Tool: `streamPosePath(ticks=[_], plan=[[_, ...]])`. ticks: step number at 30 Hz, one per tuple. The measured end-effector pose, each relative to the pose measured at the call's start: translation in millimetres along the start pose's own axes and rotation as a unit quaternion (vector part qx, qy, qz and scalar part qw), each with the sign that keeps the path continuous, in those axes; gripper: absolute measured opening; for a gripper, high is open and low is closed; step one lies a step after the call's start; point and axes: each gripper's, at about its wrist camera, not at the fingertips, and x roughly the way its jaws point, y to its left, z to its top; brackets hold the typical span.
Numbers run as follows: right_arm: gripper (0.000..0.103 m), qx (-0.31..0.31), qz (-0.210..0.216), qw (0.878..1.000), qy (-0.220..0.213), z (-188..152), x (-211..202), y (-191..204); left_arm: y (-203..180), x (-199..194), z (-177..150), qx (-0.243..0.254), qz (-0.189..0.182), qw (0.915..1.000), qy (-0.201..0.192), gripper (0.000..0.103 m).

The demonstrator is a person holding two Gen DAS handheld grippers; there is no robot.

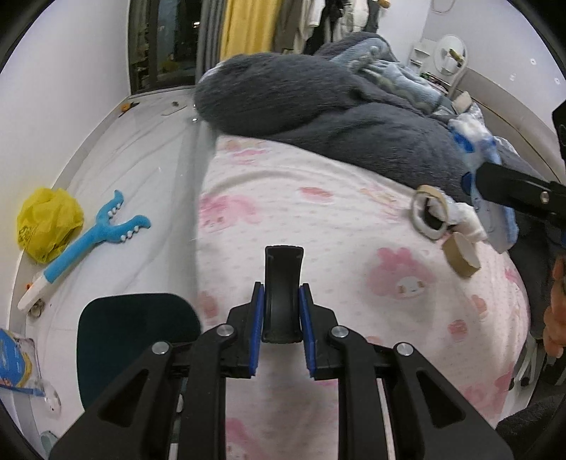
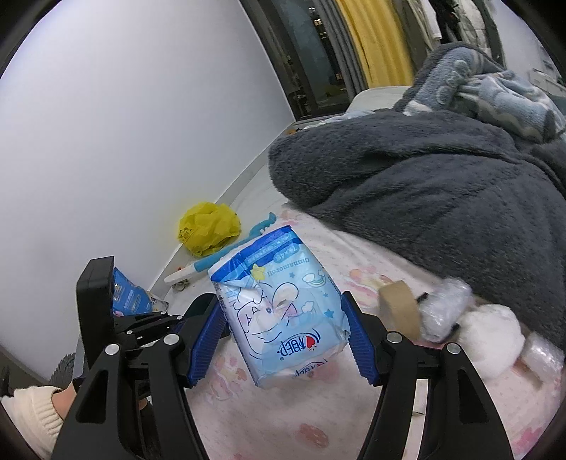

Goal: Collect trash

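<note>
On a bed spread with a soft white quilt printed with pink cartoon rabbits (image 1: 318,226), the left tool (image 1: 282,311) is clamped on a curved, glossy black plastic strip (image 1: 283,293), its ribbed blue pads pressing both edges of the piece, which stands upright between them above the quilt. The right tool (image 2: 283,318) grips a crinkled light-blue plastic pack of tissues printed with a cartoon character (image 2: 279,304), held between its two ridged blue pads and tilted above the quilt. More litter lies on the quilt to the right: an empty brown cardboard tape core (image 1: 461,256) lying on its side, a thin cream tape ring (image 1: 429,212) just beside it, and wads of white tissue and clear crumpled film (image 2: 445,311) against the edge of a thick, fuzzy dark-grey fleece blanket (image 1: 336,116) heaped across the far half of the bed. Along the smooth white wall side, on the plain white sheet (image 1: 141,170), rest a crumpled yellow plastic bag (image 1: 47,224) and, just beside it, a blue Y-shaped plush-covered massage stick with a white handle (image 1: 92,240). A flat blue printed wrapper (image 1: 14,357) lies near the bed's edge at lower left. Yellow curtains (image 1: 247,24) hang beside a dark window at the back.
</note>
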Motion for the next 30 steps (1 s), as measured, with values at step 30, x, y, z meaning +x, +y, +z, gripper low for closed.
streamPosePath(ticks=[30], plan=[[0.066,-0.065,0.009,0.996,0.058,13.9,71.8,100.2,109.6,16.0,-33.6,-0.059,0.023,0.9967,0.052,0.022]])
